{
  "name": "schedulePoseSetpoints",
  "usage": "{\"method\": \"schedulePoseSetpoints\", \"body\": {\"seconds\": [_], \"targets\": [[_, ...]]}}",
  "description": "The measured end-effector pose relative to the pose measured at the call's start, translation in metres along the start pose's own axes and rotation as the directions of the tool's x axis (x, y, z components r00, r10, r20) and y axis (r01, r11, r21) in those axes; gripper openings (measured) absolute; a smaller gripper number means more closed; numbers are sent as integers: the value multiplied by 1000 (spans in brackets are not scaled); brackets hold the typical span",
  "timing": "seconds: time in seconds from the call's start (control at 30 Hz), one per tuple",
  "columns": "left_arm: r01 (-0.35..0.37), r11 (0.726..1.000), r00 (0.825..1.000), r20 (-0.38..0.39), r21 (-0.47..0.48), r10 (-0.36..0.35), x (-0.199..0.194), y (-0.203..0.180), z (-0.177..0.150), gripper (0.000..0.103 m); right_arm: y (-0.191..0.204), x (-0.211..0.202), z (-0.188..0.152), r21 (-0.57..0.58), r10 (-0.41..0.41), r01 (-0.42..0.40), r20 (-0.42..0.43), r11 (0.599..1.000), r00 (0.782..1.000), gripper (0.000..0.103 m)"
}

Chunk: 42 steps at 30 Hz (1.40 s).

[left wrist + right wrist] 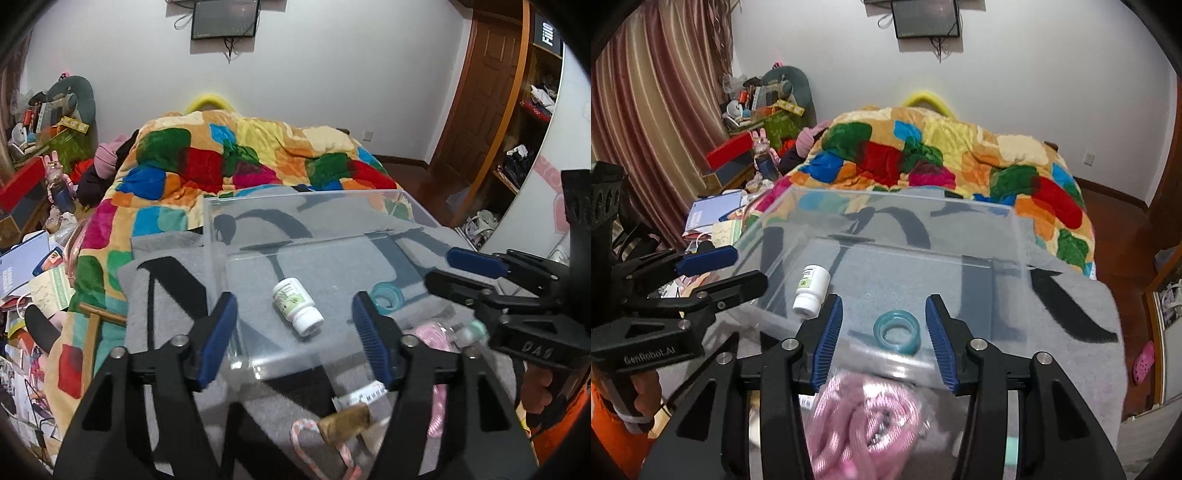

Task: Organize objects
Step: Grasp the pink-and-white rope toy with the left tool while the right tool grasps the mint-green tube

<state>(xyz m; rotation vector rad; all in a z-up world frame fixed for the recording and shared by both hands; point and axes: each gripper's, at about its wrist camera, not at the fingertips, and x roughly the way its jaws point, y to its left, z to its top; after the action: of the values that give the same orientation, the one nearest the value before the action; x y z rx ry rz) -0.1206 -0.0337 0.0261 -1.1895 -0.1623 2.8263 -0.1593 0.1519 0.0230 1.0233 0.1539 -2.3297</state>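
Observation:
A clear plastic box (258, 206) (1015, 236) stands on a grey cloth on the bed. Inside it lie a white pill bottle (297, 306) (812, 290) and a teal tape ring (386, 297) (897, 332). My left gripper (295, 332) is open and empty, just in front of the box's near wall. My right gripper (884, 339) is open and empty too, over the near wall, and it also shows in the left wrist view (458, 267). A pink cord bundle in a bag (864, 421) (439, 336) lies in front of the box.
A brown piece with a white label (349, 424) and a pink-and-white cord (317, 450) lie on the grey cloth (166, 295). A colourful quilt (240, 155) covers the bed behind. Clutter and papers (33, 273) sit to the left, shelves (532, 122) to the right.

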Motion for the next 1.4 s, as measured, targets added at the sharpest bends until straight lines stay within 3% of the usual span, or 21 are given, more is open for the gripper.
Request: {"method": "schedulePoseSetpoints", "body": {"seconds": [0.23,0.5,0.67,0.77,0.87,0.93,1.0,1.07,1.17,1.4], "targets": [[-28,1000,1000,4,2,28,-18,3,-30,89,-23,-40,-28,19,-57,56,54,998,997,53],[-25,1000,998,-64,17,26,-16,1,-82,89,-53,-39,-81,18,-142,143,-26,990,990,61],[14,1000,994,-113,18,-12,-10,-6,-111,89,-49,-13,-95,-86,-174,166,-88,982,981,64],[4,999,995,-104,45,1,-8,-14,-123,89,-52,3,-96,-133,-206,191,-115,973,972,66],[-20,998,997,-72,67,25,-8,-19,-127,76,-66,7,-95,-88,-148,137,-137,987,979,64],[-29,997,998,-56,69,32,-7,-19,-126,67,-71,6,-96,-52,-98,91,-146,994,984,53],[-29,997,999,-40,66,32,-8,-18,-127,50,-71,3,-98,-40,-71,66,-144,997,987,34],[-26,998,999,-28,65,28,-10,-18,-128,35,-66,1,-101,-43,-66,60,-138,997,988,22],[-12,998,1000,-15,55,12,-14,-15,-132,19,-55,-4,-108,-52,-86,80,-111,995,990,22],[-10,1000,1000,14,-5,10,-33,-2,-135,15,-46,-28,-118,12,-41,42,-47,999,998,22]]}}
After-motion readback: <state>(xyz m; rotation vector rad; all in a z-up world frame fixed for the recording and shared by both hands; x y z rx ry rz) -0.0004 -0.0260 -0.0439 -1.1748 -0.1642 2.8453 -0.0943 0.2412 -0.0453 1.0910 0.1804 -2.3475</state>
